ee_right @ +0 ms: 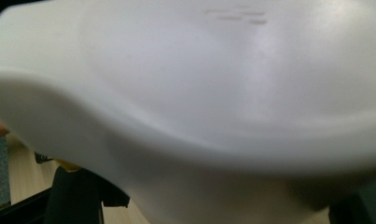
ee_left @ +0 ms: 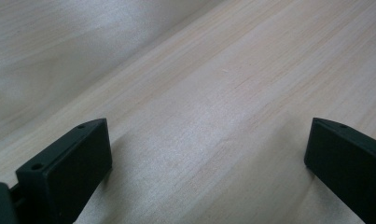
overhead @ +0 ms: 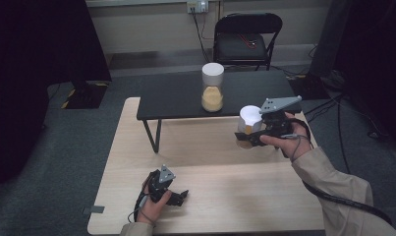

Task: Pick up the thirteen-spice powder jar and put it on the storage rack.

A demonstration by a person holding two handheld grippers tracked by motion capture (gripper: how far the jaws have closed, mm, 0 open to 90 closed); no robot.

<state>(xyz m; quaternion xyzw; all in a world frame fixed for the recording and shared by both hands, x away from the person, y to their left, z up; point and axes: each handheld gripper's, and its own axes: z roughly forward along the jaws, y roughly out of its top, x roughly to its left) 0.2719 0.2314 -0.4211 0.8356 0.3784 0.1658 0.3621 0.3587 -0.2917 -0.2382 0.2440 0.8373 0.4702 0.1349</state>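
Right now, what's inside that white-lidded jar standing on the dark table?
The jar on the dark table shows a yellowish-orange filling through its clear lower half. The white lid covers the upper part, so anything under it is hidden.

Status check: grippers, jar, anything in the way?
Right gripper shut on white-lidded jar, held above the table. Left gripper open, empty, low over the table. Second jar on black table, well apart.

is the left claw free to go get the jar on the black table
Probably yes: the left claw is open, empty and resting on the wooden table, with bare wood between it and the jar. It looks a long stretch.
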